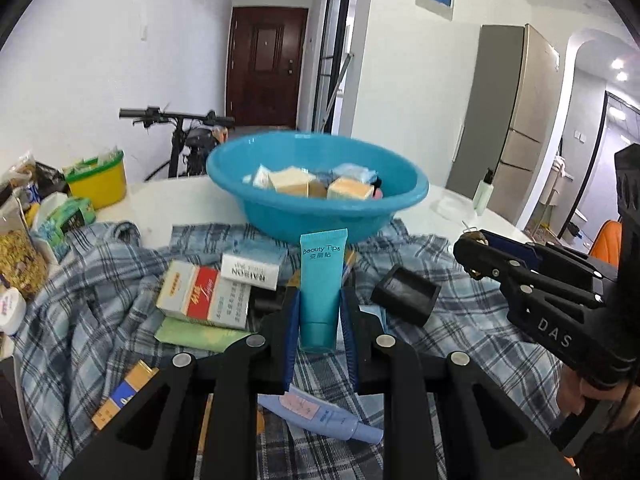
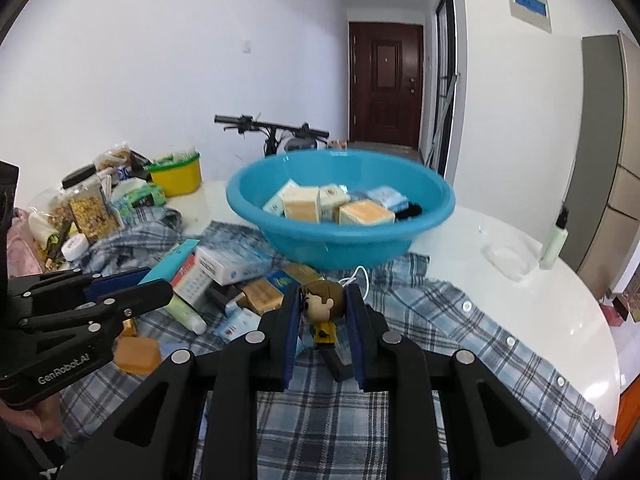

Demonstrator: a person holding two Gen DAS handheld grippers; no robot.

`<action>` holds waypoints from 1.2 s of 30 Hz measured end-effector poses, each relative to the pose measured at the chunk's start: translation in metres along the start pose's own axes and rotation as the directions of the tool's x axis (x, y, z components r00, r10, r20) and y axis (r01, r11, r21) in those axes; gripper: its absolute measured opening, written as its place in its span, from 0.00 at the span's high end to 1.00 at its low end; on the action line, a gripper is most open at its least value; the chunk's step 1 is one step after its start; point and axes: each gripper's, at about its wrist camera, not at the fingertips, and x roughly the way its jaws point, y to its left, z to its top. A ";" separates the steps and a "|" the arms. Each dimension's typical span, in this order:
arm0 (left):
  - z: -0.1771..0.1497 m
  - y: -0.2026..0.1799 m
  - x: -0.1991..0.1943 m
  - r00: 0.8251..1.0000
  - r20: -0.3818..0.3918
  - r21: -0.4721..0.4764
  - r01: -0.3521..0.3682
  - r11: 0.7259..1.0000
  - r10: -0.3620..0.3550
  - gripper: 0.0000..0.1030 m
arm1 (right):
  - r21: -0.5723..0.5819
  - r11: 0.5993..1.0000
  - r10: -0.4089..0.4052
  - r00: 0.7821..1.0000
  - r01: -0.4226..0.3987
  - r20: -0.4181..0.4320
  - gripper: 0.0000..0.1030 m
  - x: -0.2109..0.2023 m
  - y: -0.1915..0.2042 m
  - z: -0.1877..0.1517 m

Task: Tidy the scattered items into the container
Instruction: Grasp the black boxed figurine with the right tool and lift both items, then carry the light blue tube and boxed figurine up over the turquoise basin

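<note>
While both loads await drop: left gripper (image 1: pixel 320 312) pinching teal tube (image 1: pixel 321 288); right gripper (image 2: pixel 323 316) pinching figurine (image 2: pixel 322 312). Step, by judgement: carry. Next: lift over blue basin (image 2: pixel 424 232) rim, release inside.

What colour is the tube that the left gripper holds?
Teal blue tube, clearest in the left wrist view.

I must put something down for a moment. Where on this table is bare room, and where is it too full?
Free: the white table between the blue basin and the pump bottle, and the flat plaid shirt right of the right gripper. Crowded: the boxes and tubes left of the basin.
</note>
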 end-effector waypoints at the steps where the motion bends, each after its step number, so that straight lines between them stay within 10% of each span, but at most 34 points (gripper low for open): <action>1: 0.003 -0.001 -0.005 1.000 0.016 0.003 -0.005 1.000 0.005 0.79 | -0.001 1.000 0.002 1.000 -0.002 0.009 0.79 -0.003 0.001 0.002; 36: 0.057 -0.038 -0.098 0.976 0.214 0.075 0.022 0.997 -0.038 0.79 | -0.015 0.999 0.043 0.968 -0.040 0.246 0.79 -0.090 0.010 0.047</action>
